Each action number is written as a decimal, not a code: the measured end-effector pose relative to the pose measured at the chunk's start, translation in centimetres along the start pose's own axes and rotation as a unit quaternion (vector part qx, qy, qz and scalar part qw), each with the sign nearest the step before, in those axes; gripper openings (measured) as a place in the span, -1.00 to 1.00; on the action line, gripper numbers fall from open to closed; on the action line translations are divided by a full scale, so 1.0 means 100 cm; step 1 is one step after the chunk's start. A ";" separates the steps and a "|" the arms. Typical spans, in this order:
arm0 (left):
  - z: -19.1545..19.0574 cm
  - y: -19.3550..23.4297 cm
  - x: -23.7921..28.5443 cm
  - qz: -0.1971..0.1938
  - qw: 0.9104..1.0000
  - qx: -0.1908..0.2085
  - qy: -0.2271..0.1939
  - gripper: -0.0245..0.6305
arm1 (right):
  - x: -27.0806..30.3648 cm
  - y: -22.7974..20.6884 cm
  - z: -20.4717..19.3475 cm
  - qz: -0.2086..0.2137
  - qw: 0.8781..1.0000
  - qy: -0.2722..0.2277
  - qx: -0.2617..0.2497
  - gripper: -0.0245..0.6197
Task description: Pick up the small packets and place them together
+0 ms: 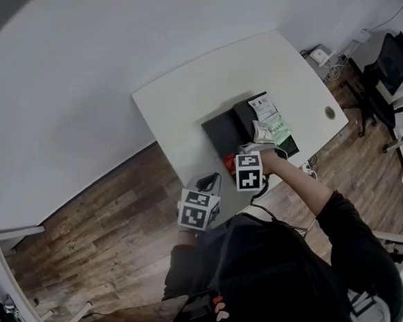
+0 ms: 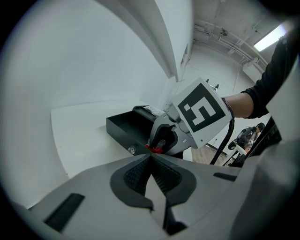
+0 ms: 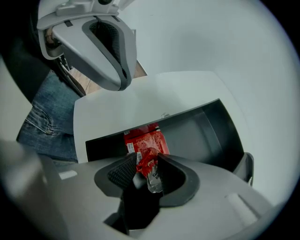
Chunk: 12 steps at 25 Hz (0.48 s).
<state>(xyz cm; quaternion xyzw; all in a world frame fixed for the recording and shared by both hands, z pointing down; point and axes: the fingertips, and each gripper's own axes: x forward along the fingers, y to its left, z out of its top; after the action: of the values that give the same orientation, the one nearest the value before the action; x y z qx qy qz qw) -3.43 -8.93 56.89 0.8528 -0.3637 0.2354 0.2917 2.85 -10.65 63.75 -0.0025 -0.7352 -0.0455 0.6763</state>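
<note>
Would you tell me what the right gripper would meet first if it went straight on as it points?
Probably the red packet lying in the tray, right ahead of the right gripper; the small packet in its jaws would touch first. Depth is unclear.

I found the tray (image 3: 201,131) floor bare right of the packets (image 3: 144,139); the box (image 1: 245,113) crowded its far end, and the left gripper (image 2: 151,158) hung beside its near end.
</note>
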 end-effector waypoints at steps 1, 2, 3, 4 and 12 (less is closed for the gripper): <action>0.000 0.000 0.000 0.000 1.000 0.000 0.000 -0.92 | 0.000 0.000 0.000 0.000 1.000 0.001 0.000 -0.50; 0.001 0.000 0.000 0.000 1.000 0.000 0.000 -0.92 | 0.000 0.000 0.000 0.000 1.000 0.001 0.000 -0.50; 0.000 0.000 0.000 0.000 1.000 0.000 0.000 -0.92 | 0.001 0.000 0.000 -0.001 1.000 0.001 -0.001 -0.50; 0.000 0.000 0.000 -0.001 1.000 0.001 0.000 -0.92 | 0.001 0.000 0.000 -0.001 1.000 0.002 -0.001 -0.51; -0.001 0.000 -0.001 -0.002 1.000 0.001 0.001 -0.92 | -0.006 0.000 0.002 -0.020 1.000 -0.016 -0.013 -0.55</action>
<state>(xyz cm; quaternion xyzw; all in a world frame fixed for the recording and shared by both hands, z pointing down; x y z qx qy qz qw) -3.48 -8.83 56.93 0.8537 -0.3616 0.2360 0.2912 2.74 -10.65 63.13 0.0033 -0.7450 -0.0685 0.6636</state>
